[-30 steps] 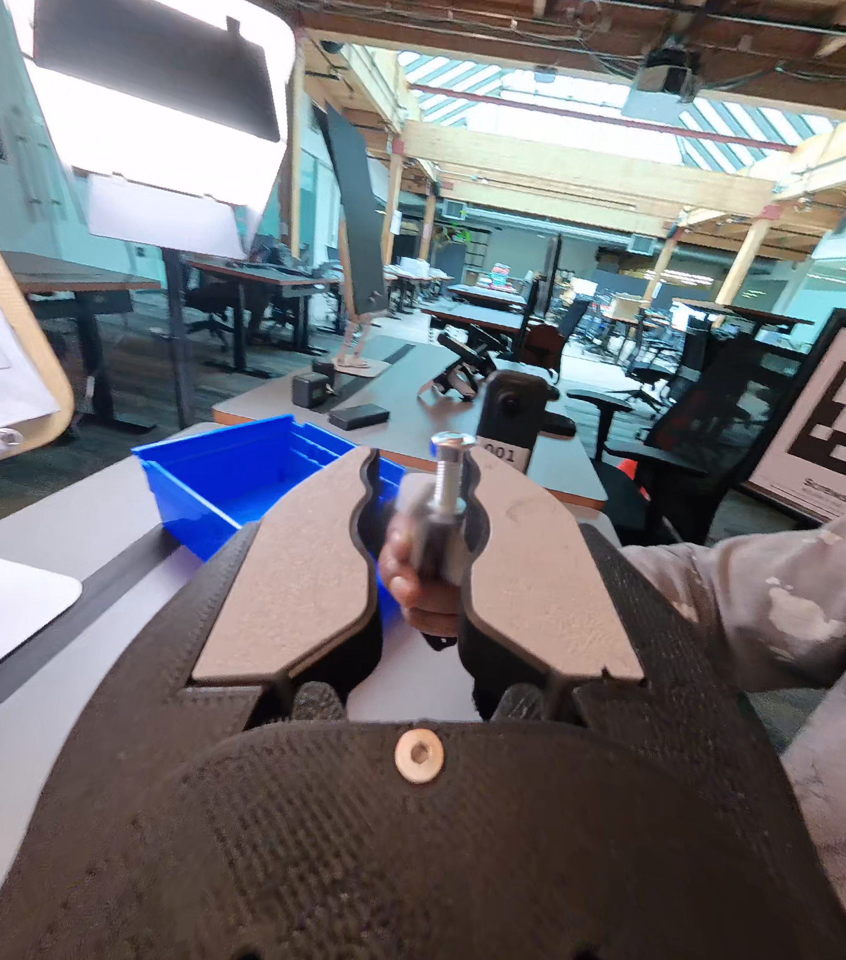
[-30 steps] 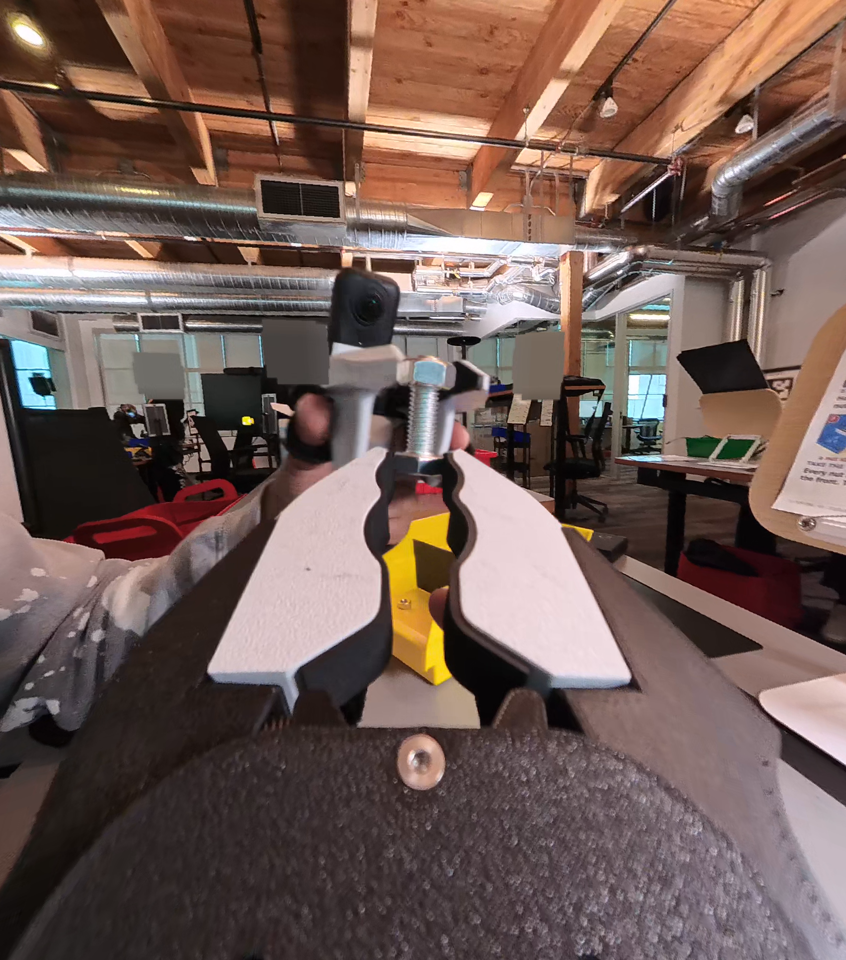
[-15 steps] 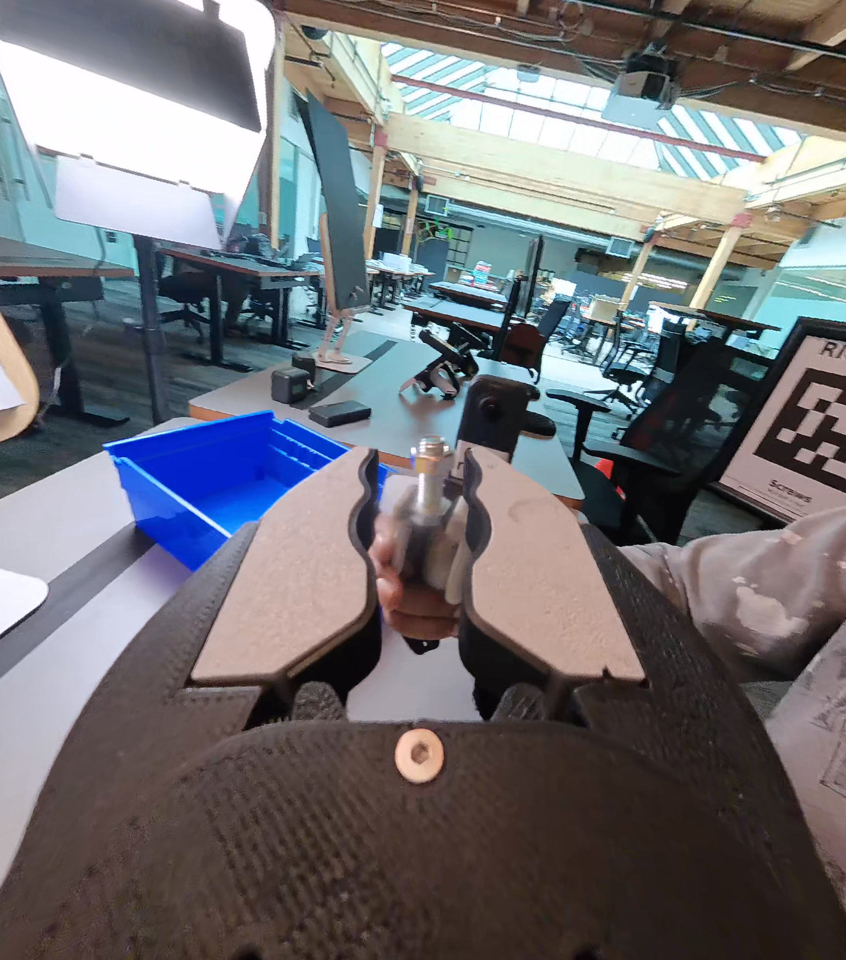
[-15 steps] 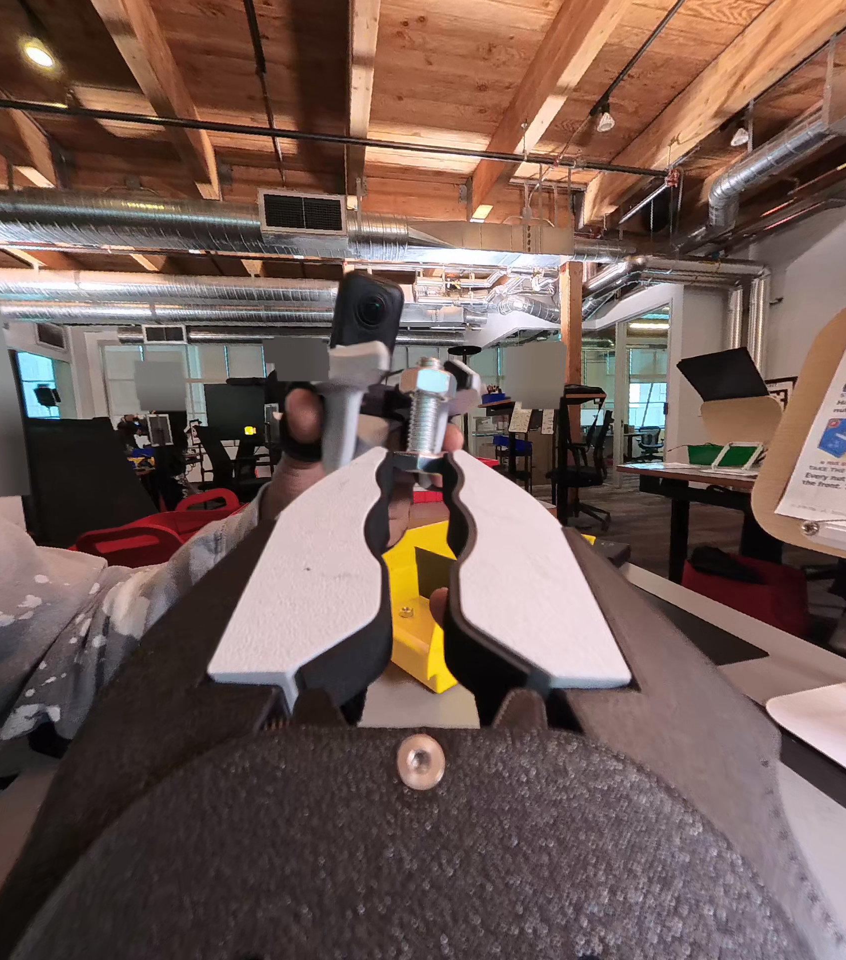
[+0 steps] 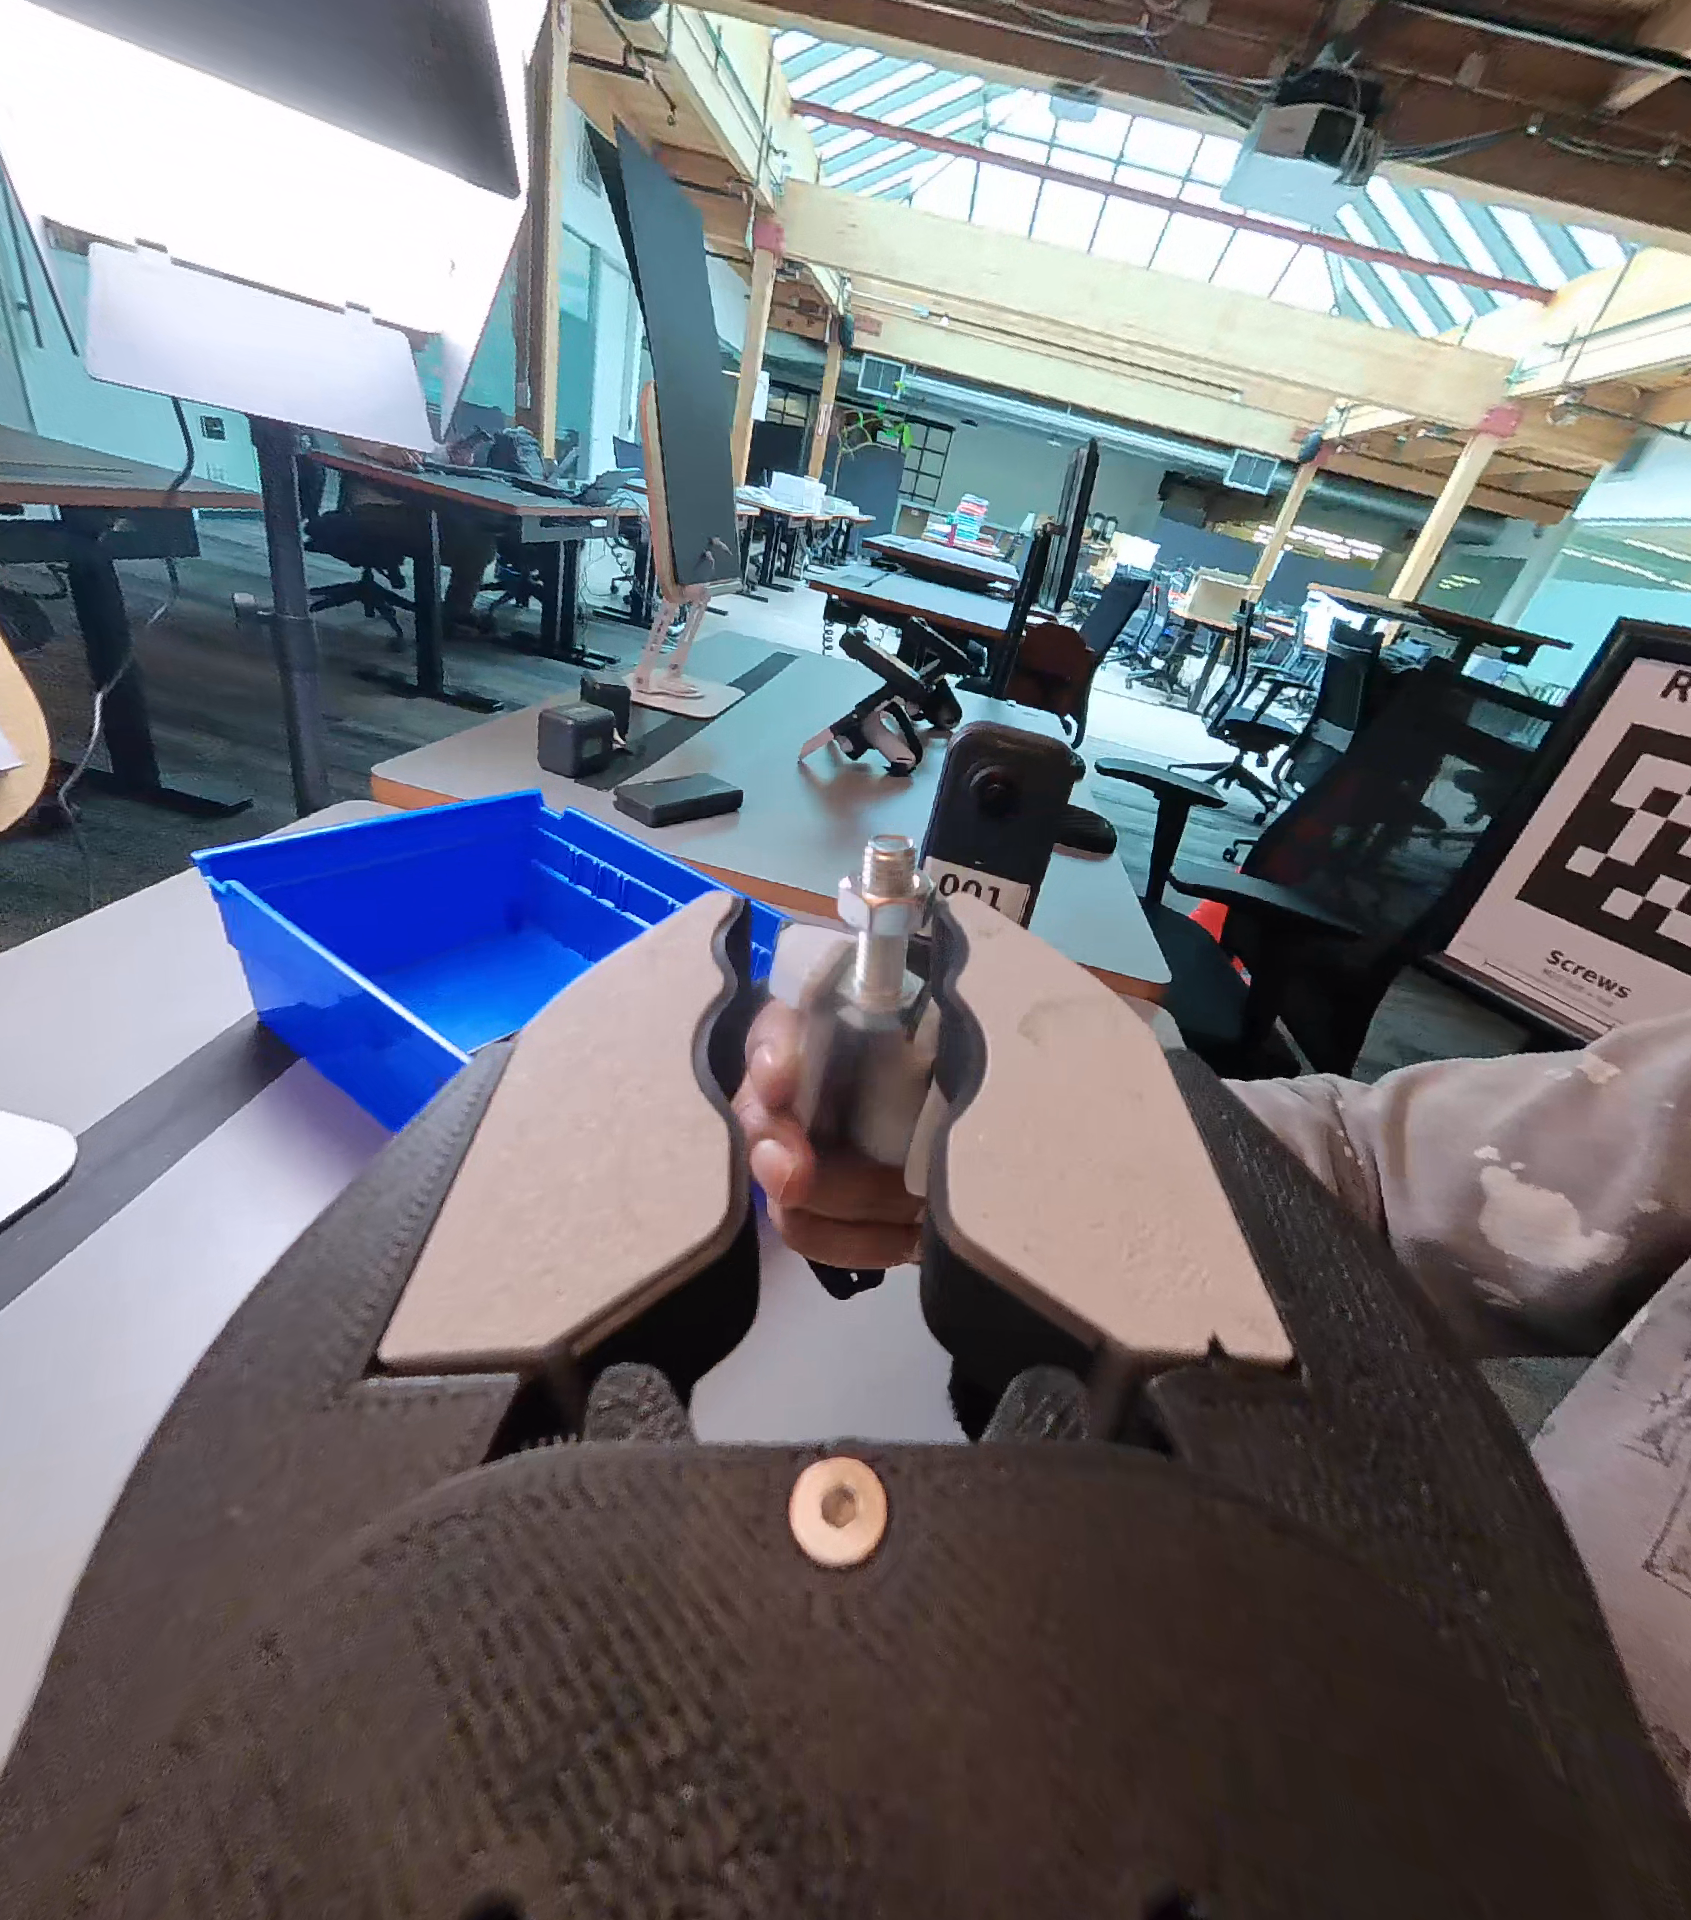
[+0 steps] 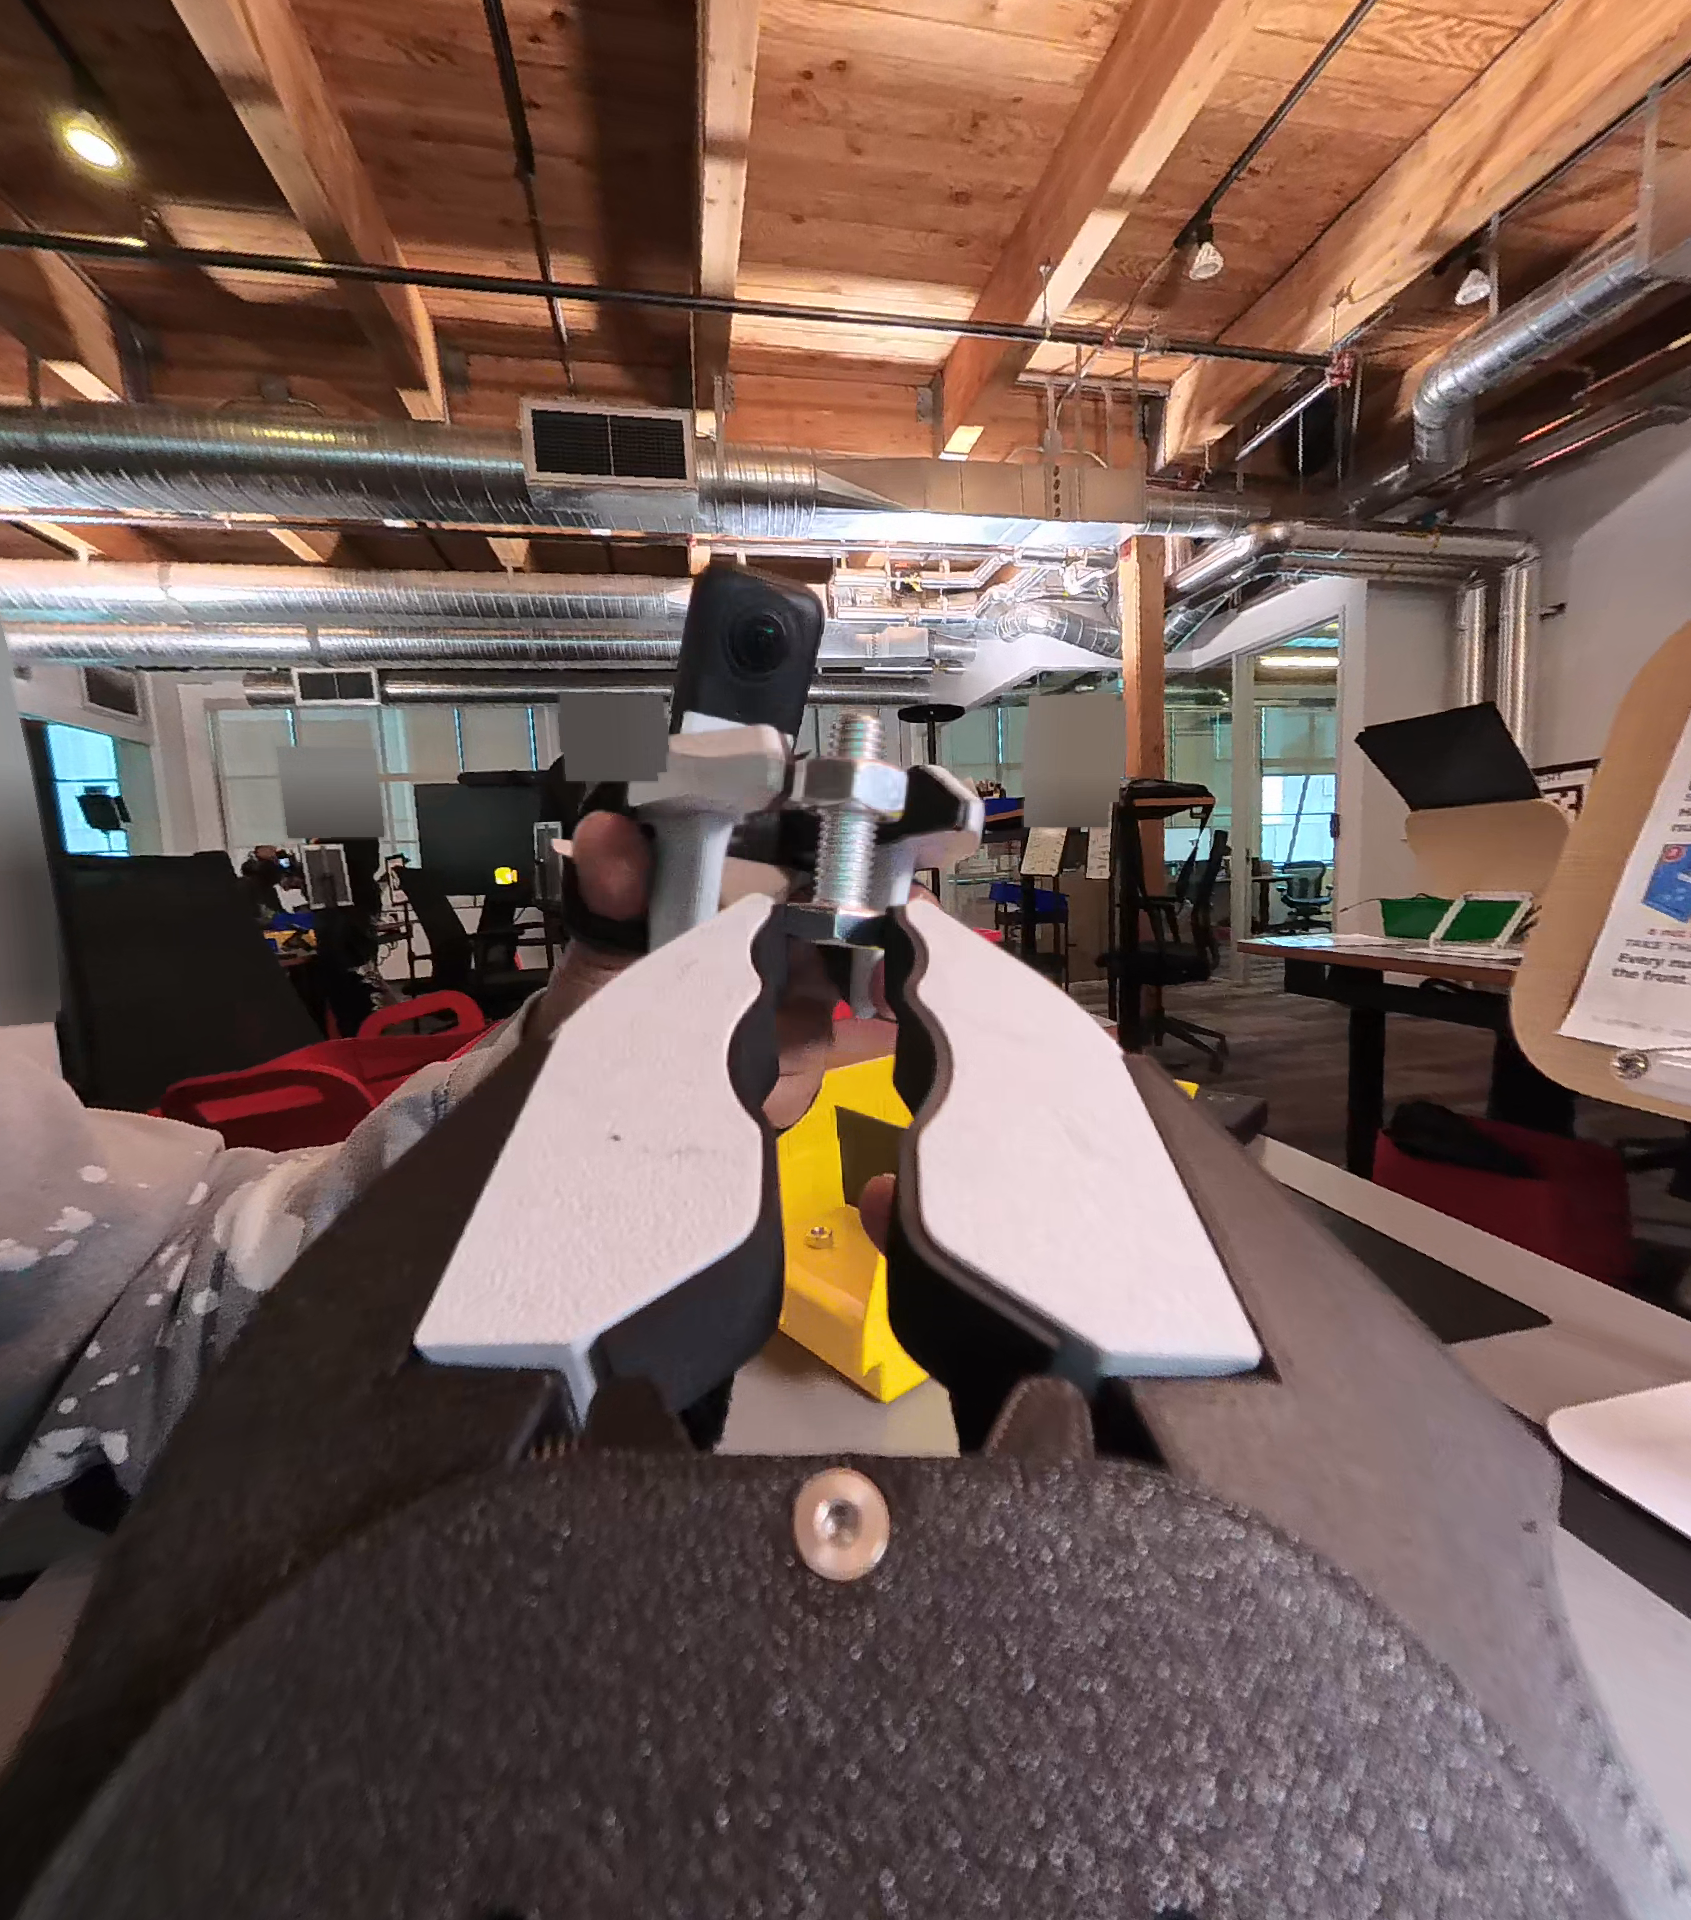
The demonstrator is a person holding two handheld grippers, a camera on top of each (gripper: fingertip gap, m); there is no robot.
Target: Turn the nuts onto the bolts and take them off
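Steel threads are showing in both wrist views: a bolt (image 6: 843, 862) is standing upright in the air between the two grippers, with a hex nut (image 6: 846, 788) sitting near its upper end and a little thread poking out above. The right gripper (image 6: 836, 928) is pinching the bolt's head at the bottom, its pale fingers (image 6: 633, 1122) drawn close around it. The left gripper (image 5: 839, 928) is closing narrowly around the nut (image 5: 885, 902), though from its own camera the contact is hard to judge, since the other gripper's tips are crowding the gap; the right wrist view is showing the far fingertips flanking the nut on both sides. A hand (image 5: 825, 1143) is gripping the right tool's handle behind the bolt (image 5: 877, 971). A blue bin (image 5: 446, 925) is sitting on the grey table (image 5: 41, 997) to the left, and a yellow bin (image 6: 836, 1278) is lying below the right gripper's fingers.
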